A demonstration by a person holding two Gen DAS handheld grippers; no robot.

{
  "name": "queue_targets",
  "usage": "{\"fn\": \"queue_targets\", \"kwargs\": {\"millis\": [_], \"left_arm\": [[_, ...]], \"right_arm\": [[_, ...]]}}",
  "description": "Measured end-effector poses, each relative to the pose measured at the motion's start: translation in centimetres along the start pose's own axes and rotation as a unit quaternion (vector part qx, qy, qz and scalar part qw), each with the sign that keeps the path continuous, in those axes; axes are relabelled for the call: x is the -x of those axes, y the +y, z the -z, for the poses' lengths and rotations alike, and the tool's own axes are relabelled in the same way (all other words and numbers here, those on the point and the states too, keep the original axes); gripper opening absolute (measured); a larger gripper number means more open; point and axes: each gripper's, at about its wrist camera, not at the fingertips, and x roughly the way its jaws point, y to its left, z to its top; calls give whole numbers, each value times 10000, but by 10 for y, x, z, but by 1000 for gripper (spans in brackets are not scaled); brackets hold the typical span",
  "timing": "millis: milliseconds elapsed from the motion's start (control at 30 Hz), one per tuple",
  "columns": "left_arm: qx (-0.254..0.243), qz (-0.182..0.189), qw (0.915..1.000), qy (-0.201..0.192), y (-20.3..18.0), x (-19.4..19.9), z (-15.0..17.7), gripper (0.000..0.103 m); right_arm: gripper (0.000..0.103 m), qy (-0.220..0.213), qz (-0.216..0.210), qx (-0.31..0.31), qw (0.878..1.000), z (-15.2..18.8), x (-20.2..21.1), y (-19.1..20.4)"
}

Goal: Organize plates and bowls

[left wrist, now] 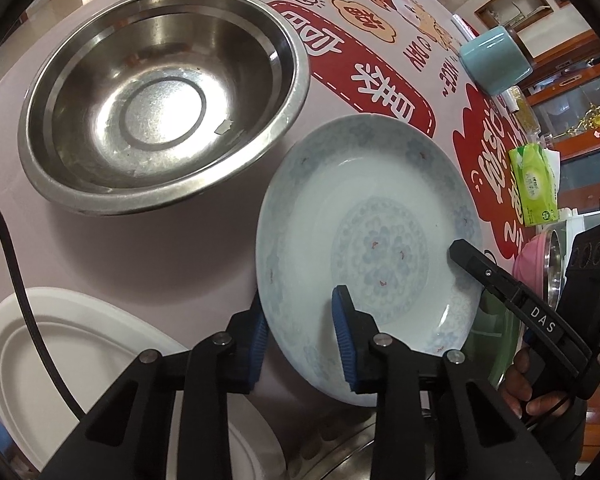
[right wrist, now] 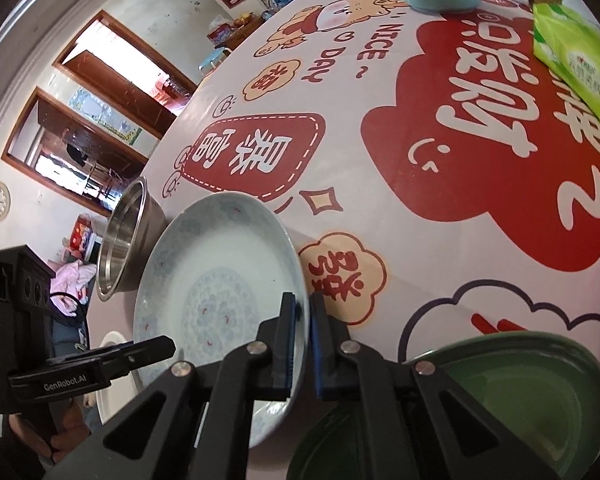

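A pale blue patterned plate (left wrist: 360, 208) hangs tilted just above the printed tablecloth, gripped at two opposite edges. My left gripper (left wrist: 300, 340) straddles its near rim, one blue pad outside and one on the inner wall, both touching it. My right gripper (right wrist: 302, 340) is shut tight on the opposite rim of the same plate (right wrist: 204, 272). A large steel bowl (left wrist: 160, 100) sits empty beyond it to the left. A white plate (left wrist: 60, 340) lies at the lower left, and a green plate (right wrist: 500, 392) rests under my right gripper.
A pale blue cup (left wrist: 496, 60) and a green tissue pack (left wrist: 536, 184) stand at the table's right side. A pink bowl with a steel lining (left wrist: 536, 256) sits near the right hand. A black cable (left wrist: 8, 248) crosses the left of the view.
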Motion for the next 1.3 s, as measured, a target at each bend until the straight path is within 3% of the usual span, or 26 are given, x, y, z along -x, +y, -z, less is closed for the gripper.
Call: {"fn": "queue_targets", "kwargs": {"millis": [200,400,767,1300], "left_arm": [[46,-49,10000,-24,5,1,1,19],[53,-211,9998,-42,4,1,-1,18],[64,-76,9998,-160,-1,12,2,18],[-235,181,9977,-617,-22,73,21,19]], "right_arm": [[6,-21,-70,-124,9999,0,0,-4],[6,-33,-221,-174,9996,2,6,-6],[6,-234,-228,-352,9988,2,27,0],[7,-786,-182,-183,9966,16,92,28]]}}
